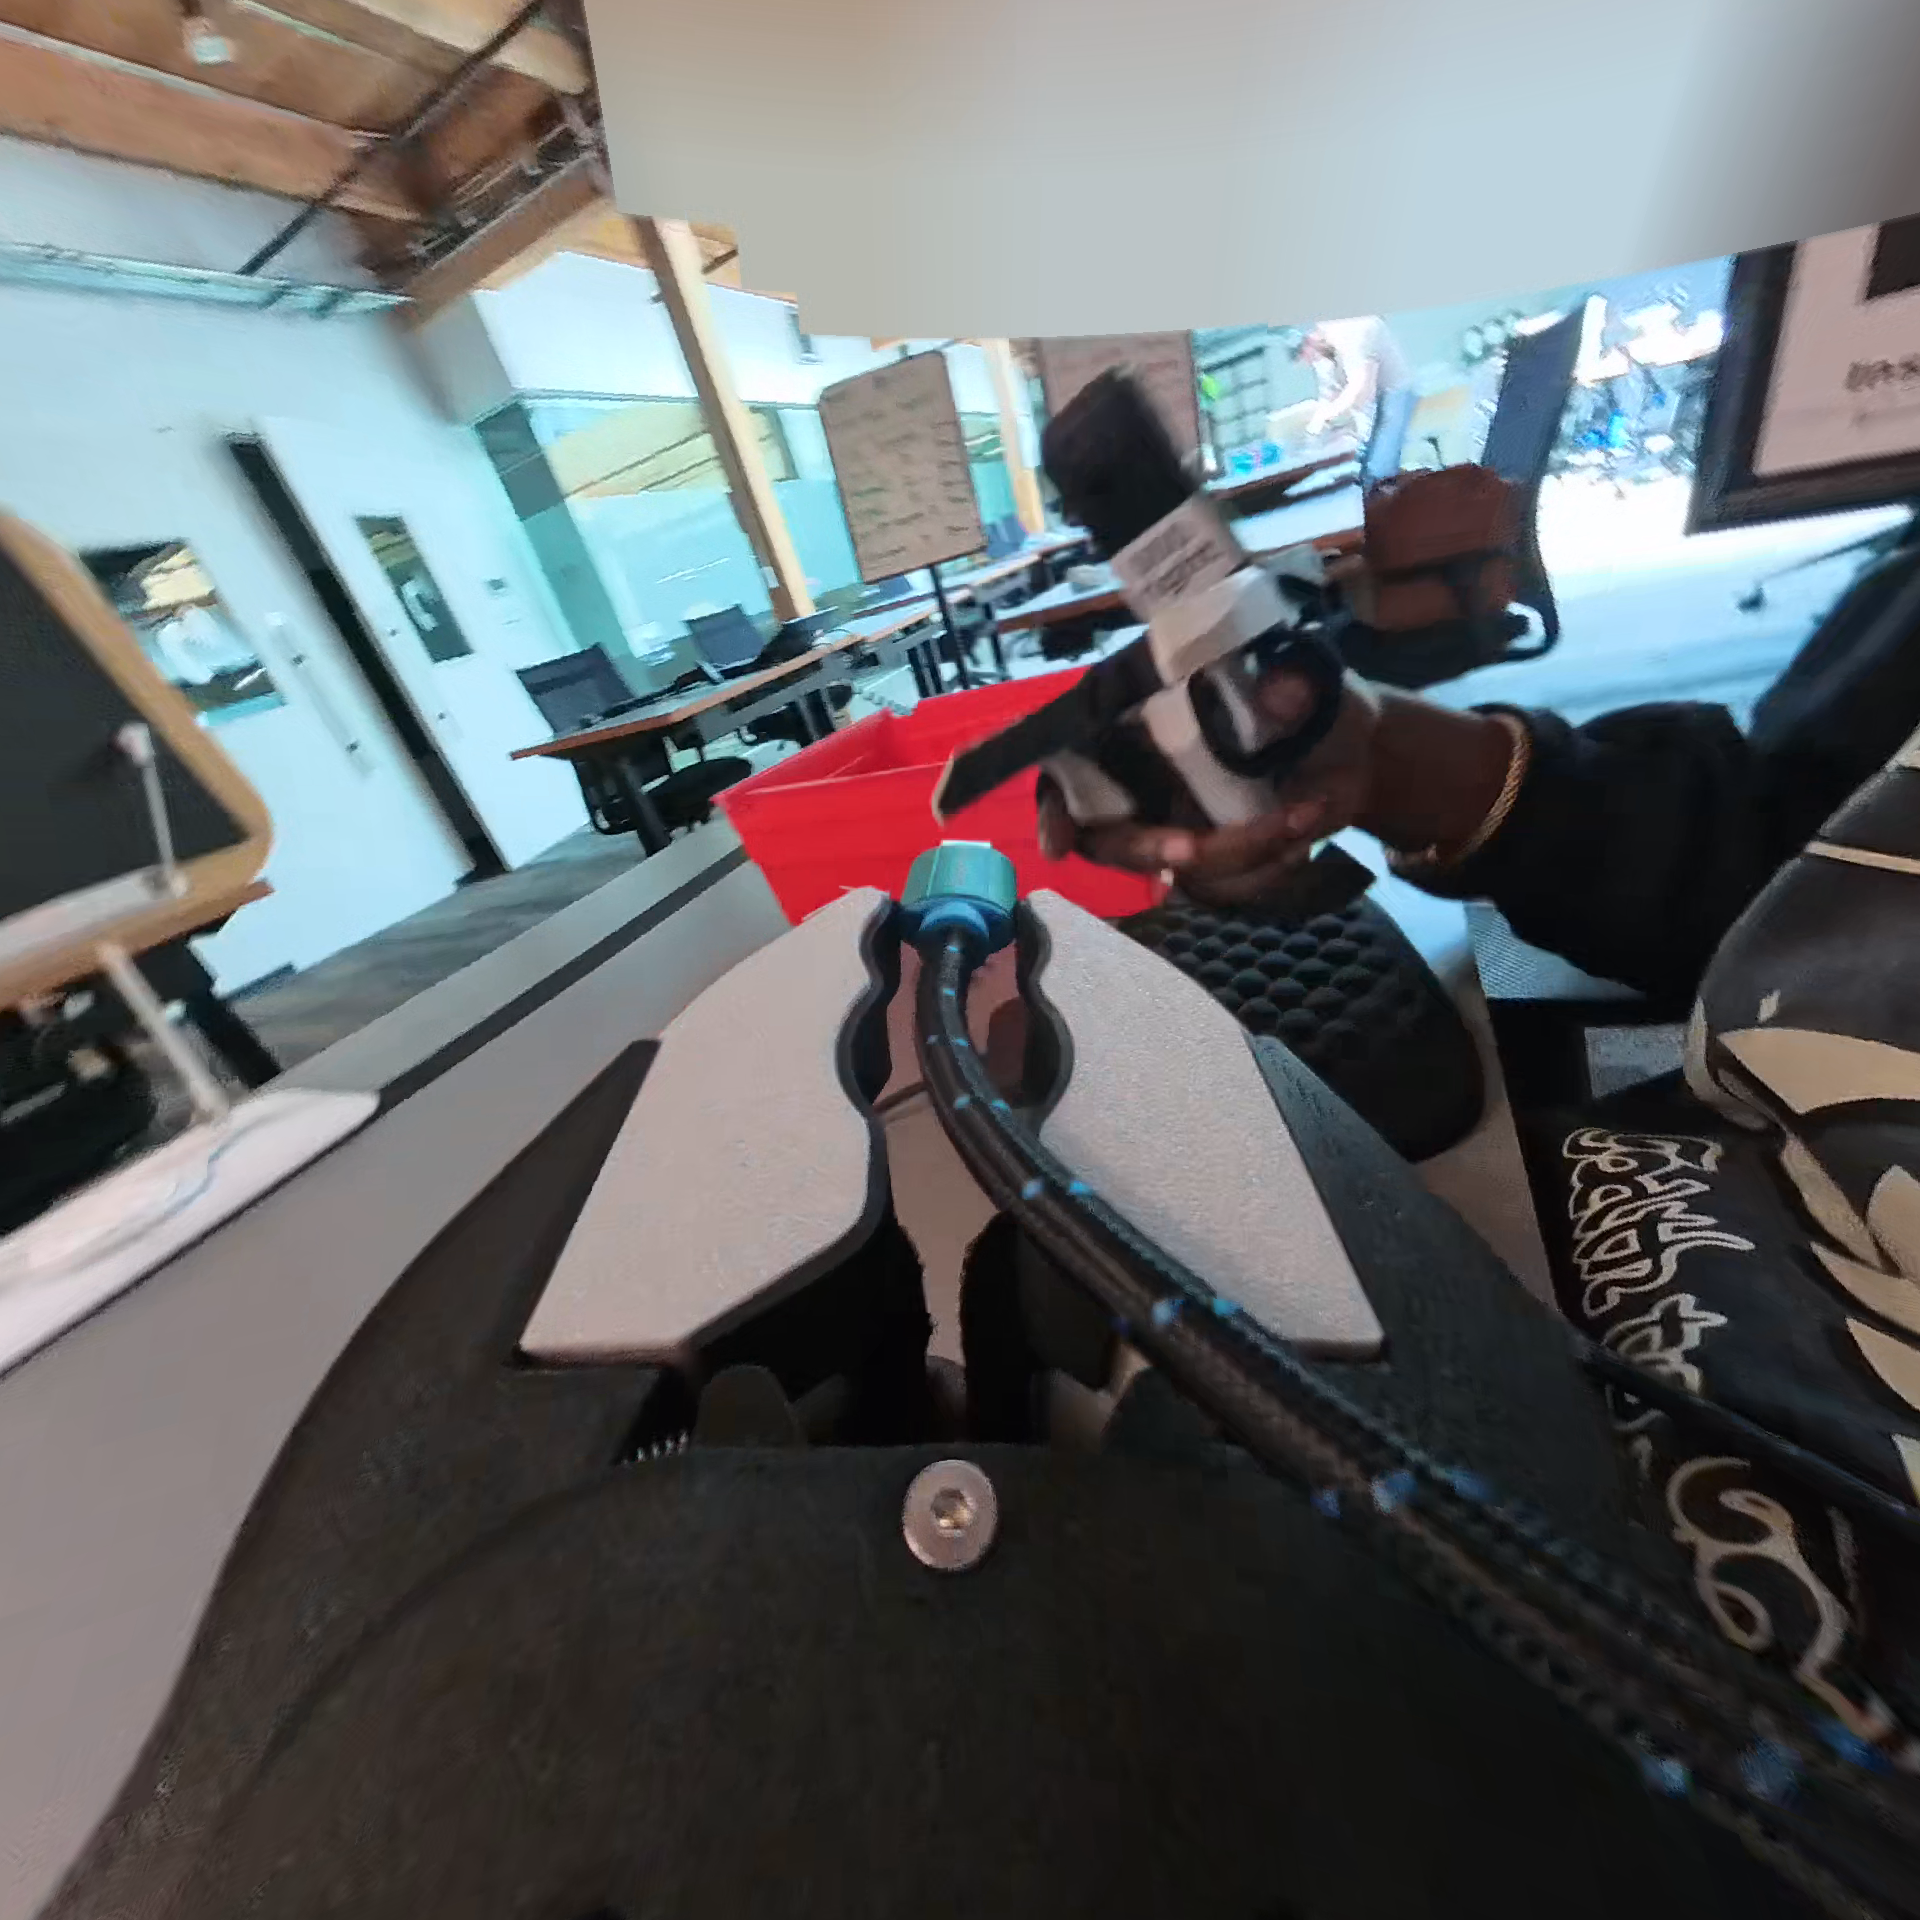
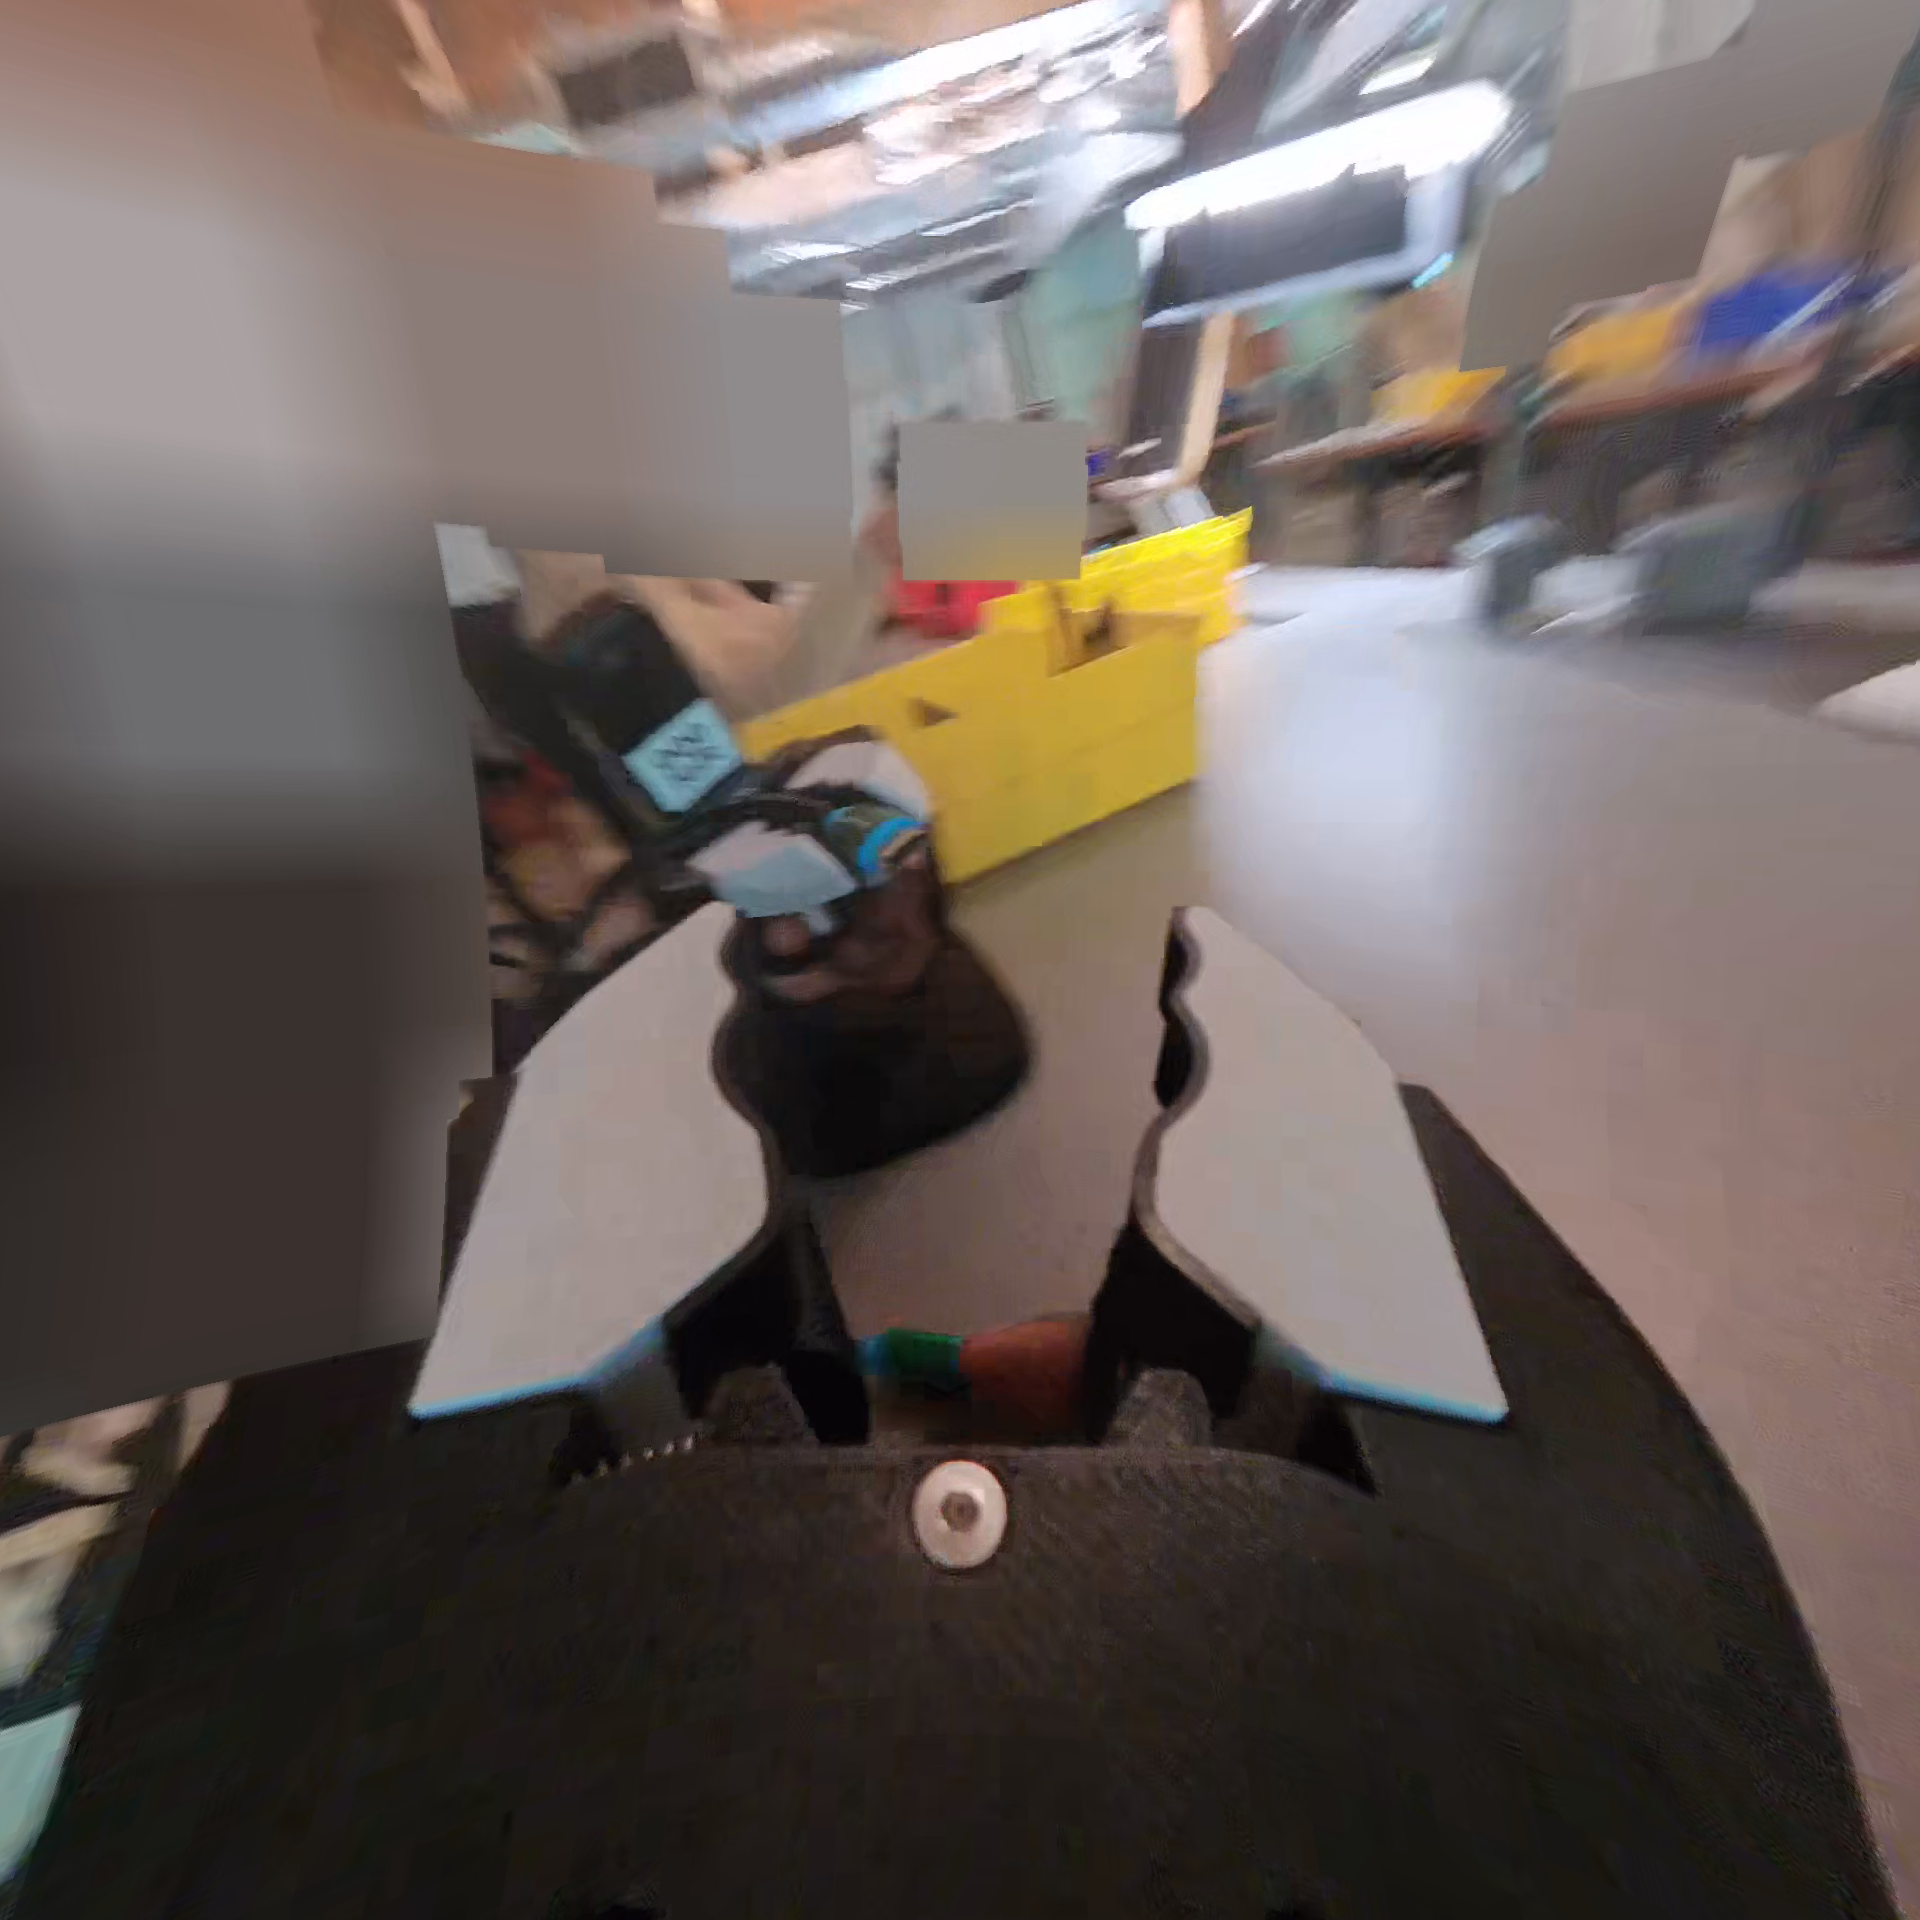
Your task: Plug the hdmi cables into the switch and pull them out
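Observation:
My left gripper is shut on the HDMI cable's teal plug. The black braided cable with blue flecks runs back between the fingers and off to the lower right. The right gripper shows farther off in the left wrist view, held by a hand above the red bin. In the right wrist view, which is blurred, my right gripper is open and empty. Beyond it the left gripper shows with the teal plug at its tip. The switch is not visible in either view.
A red bin stands on the grey table just behind the plug. A black mesh pad lies to its right. A yellow bin sits on the table in the right wrist view. Patterned black cloth fills the right side.

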Demonstrator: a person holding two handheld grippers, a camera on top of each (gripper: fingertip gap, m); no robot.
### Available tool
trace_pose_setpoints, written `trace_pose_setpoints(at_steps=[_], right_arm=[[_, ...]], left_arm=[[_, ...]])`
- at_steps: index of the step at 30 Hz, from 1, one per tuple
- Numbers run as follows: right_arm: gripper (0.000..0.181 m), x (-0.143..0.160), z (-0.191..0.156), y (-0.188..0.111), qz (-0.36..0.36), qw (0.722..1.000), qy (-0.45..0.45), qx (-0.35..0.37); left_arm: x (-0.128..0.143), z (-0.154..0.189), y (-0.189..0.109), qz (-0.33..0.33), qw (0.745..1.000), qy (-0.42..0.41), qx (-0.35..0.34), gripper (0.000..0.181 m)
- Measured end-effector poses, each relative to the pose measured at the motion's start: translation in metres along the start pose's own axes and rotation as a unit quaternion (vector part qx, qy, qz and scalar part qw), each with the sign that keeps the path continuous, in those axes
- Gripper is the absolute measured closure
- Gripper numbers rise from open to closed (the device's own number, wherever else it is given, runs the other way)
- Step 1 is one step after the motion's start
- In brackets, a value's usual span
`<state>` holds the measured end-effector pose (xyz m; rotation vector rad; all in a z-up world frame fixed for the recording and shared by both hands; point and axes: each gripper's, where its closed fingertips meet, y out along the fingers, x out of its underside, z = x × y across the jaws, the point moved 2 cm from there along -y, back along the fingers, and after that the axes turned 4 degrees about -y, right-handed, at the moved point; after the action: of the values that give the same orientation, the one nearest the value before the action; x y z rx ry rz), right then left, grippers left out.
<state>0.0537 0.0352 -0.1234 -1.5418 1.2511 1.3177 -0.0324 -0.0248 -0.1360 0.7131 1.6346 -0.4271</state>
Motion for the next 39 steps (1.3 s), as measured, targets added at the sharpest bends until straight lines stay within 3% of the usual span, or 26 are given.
trace_pose_setpoints(at_steps=[1, 3, 5, 7, 9, 12, 16, 18, 21, 28, 34, 39], right_arm=[[0.098, -0.008, 0.004, -0.005, -0.003, 0.997, -0.061, 0.036], [0.106, -0.015, 0.004, -0.012, -0.063, 0.985, -0.152, 0.058], [0.104, 0.000, 0.001, -0.016, -0.217, 0.961, -0.169, 0.028], [0.094, 0.021, 0.001, -0.025, -0.370, 0.912, -0.175, -0.021], [0.088, 0.038, 0.010, -0.033, -0.495, 0.845, -0.194, -0.051], [0.085, 0.056, 0.026, -0.034, -0.602, 0.774, -0.174, -0.095], [0.082, 0.081, 0.050, -0.033, -0.680, 0.721, -0.062, -0.120], [0.083, 0.092, 0.060, -0.031, -0.688, 0.715, -0.027, -0.120], [0.087, 0.102, 0.072, -0.031, -0.681, 0.722, -0.049, -0.115], [0.108, 0.102, 0.045, -0.039, -0.653, 0.748, -0.086, -0.079], [0.107, 0.107, 0.015, -0.056, -0.629, 0.773, -0.081, 0.016], [0.100, 0.112, 0.011, -0.060, -0.613, 0.782, -0.112, -0.002]], left_arm=[[0.002, -0.002, -0.006, 0.002, 1.000, -0.013, -0.010, 0.161], [0.001, -0.003, -0.012, 0.013, 0.999, -0.029, -0.014, 0.161], [0.003, 0.001, -0.011, 0.011, 0.999, -0.033, 0.001, 0.161], [0.006, 0.007, -0.007, 0.004, 0.999, -0.034, 0.019, 0.161], [0.005, 0.009, -0.006, 0.004, 0.999, -0.030, 0.022, 0.161], [0.004, 0.007, -0.008, 0.012, 0.999, -0.036, 0.020, 0.161], [0.003, 0.007, -0.010, 0.019, 0.999, -0.039, 0.025, 0.161], [0.004, 0.007, -0.010, 0.017, 0.999, -0.039, 0.026, 0.161], [0.003, 0.007, -0.011, 0.021, 0.999, -0.040, 0.027, 0.161], [0.008, 0.008, -0.009, 0.004, 0.999, -0.038, 0.031, 0.161], [0.012, 0.013, -0.006, -0.014, 0.999, -0.028, 0.038, 0.160], [0.015, 0.015, -0.004, -0.024, 0.999, -0.021, 0.043, 0.160]])
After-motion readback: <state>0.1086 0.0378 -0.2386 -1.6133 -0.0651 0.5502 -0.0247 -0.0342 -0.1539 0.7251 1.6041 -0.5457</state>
